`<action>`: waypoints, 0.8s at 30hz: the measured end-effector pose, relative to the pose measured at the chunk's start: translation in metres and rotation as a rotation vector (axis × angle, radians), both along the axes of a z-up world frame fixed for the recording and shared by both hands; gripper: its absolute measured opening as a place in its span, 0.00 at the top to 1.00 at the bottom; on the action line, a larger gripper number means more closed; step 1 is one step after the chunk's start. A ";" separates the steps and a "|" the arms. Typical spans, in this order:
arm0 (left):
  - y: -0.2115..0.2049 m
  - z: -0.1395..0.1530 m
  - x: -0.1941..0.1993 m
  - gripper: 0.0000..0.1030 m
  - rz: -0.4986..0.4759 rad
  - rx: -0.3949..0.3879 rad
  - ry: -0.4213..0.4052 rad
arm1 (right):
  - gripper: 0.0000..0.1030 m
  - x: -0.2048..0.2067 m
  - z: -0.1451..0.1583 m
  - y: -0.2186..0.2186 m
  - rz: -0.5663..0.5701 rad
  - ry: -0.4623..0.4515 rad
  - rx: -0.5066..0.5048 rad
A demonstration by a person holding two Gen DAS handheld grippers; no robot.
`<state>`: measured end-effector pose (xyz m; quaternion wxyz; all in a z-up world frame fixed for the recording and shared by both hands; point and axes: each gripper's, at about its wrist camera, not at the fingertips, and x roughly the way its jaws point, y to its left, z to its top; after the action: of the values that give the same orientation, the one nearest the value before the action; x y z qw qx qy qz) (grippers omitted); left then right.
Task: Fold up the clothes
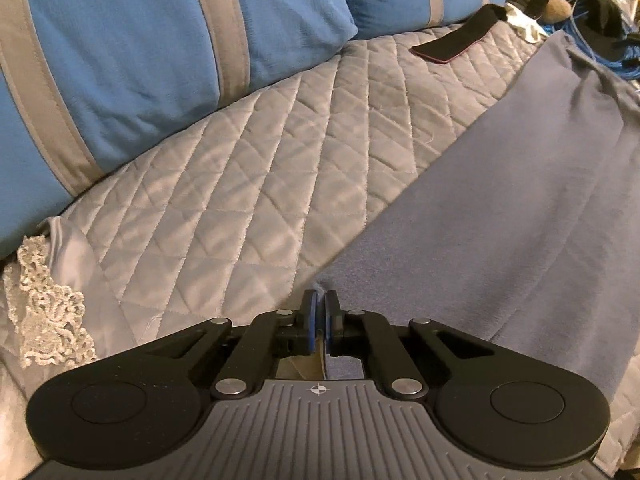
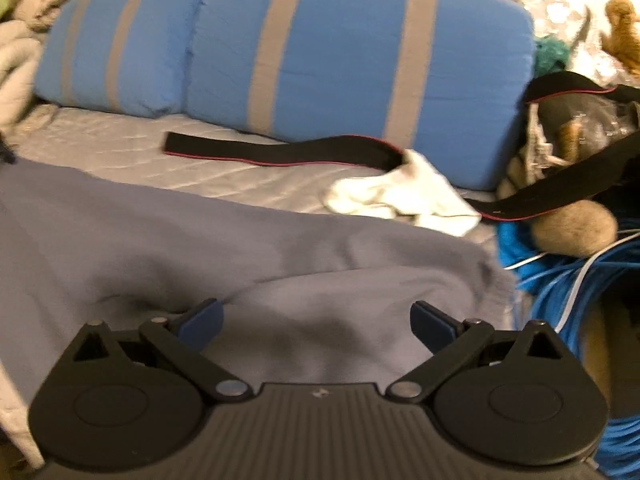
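A grey-blue cloth (image 1: 500,208) lies spread on the quilted grey bedcover (image 1: 256,184). In the left wrist view my left gripper (image 1: 320,312) is shut on the near left corner of this cloth, a sliver of fabric pinched between the blue pads. In the right wrist view the same grey-blue cloth (image 2: 200,248) covers the bed's near part, with a fold across its right side. My right gripper (image 2: 316,320) hovers just above that folded part, fingers spread wide open with nothing between them.
Blue pillows with grey stripes (image 2: 352,68) line the far side of the bed. A black strap with red edging (image 2: 280,152) and a white crumpled cloth (image 2: 404,196) lie in front of them. Blue cables (image 2: 592,292) and clutter sit right. Lace trim (image 1: 48,304) lies left.
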<state>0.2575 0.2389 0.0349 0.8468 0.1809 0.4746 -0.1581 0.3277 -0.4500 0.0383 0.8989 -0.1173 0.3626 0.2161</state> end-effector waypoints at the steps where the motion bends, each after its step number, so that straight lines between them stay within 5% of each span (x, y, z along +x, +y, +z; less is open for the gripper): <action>1: -0.001 -0.001 0.000 0.96 0.005 0.008 -0.001 | 0.01 0.004 0.000 -0.004 -0.007 -0.008 -0.018; 13: -0.006 -0.012 0.001 0.96 0.048 0.041 -0.005 | 0.16 0.092 -0.027 -0.050 -0.114 -0.049 -0.142; 17: -0.005 -0.015 -0.002 0.96 0.048 0.036 -0.026 | 0.29 0.122 -0.037 -0.066 -0.150 -0.061 -0.180; 24: 0.001 -0.017 -0.004 0.96 0.062 0.005 -0.042 | 0.41 0.161 -0.050 -0.079 -0.079 -0.018 -0.177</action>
<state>0.2537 0.2394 0.0177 0.8606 0.1713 0.4626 -0.1267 0.4885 -0.5291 -0.0117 0.8961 -0.1840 0.3764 0.1463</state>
